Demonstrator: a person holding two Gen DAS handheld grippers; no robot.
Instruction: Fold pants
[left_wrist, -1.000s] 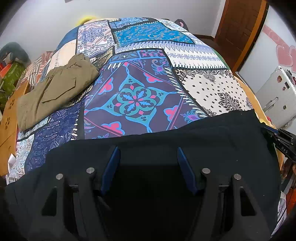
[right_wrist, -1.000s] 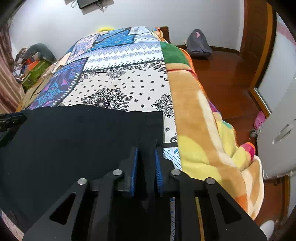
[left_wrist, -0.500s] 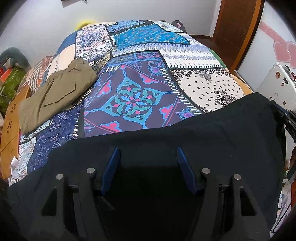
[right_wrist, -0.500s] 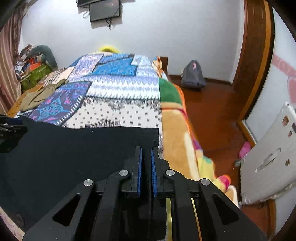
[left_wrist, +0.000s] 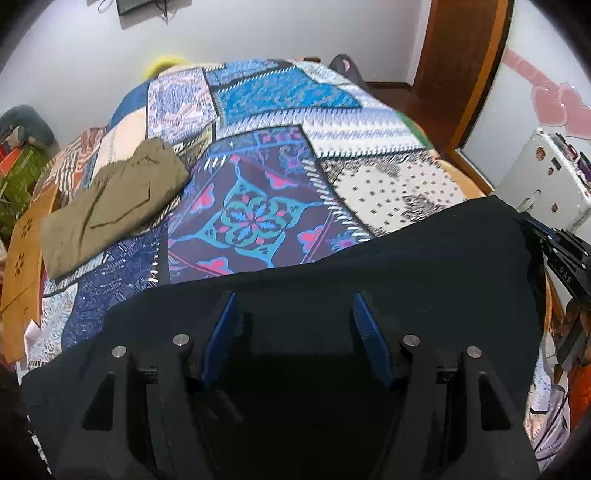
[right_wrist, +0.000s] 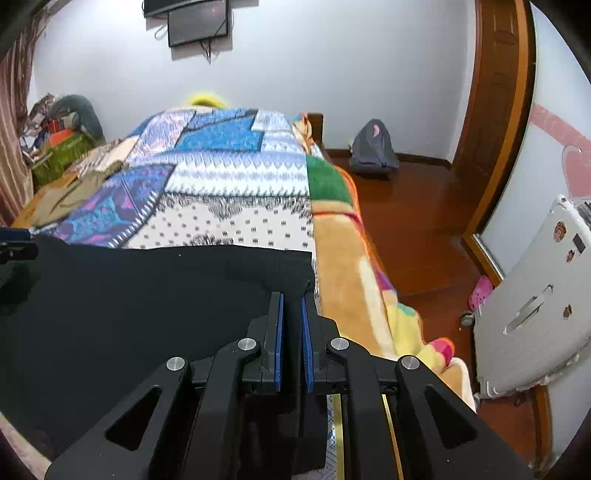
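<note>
Black pants (left_wrist: 406, 258) hang stretched between my two grippers over the near end of the bed. The left gripper (left_wrist: 293, 299) has its blue pads standing well apart, with a wide stretch of the cloth's top edge between them, and the cloth rises with it. My right gripper (right_wrist: 291, 295) is shut on the pants' (right_wrist: 147, 295) right corner. Each gripper shows in the other's view: the right gripper (left_wrist: 554, 247) at the cloth's right end, the left gripper (right_wrist: 14, 243) at its raised left end.
Folded olive pants (left_wrist: 110, 203) lie on the patchwork quilt (left_wrist: 258, 147) at the far left. A white case (right_wrist: 535, 295) stands on the wooden floor right of the bed, and a grey backpack (right_wrist: 373, 147) sits by the far wall. Clutter lines the left bedside.
Both grippers have risen and taken the black pants' top edge up with them. The right gripper has tilted upward, bringing the far wall and screen into view, and its pads have drawn closer together.
</note>
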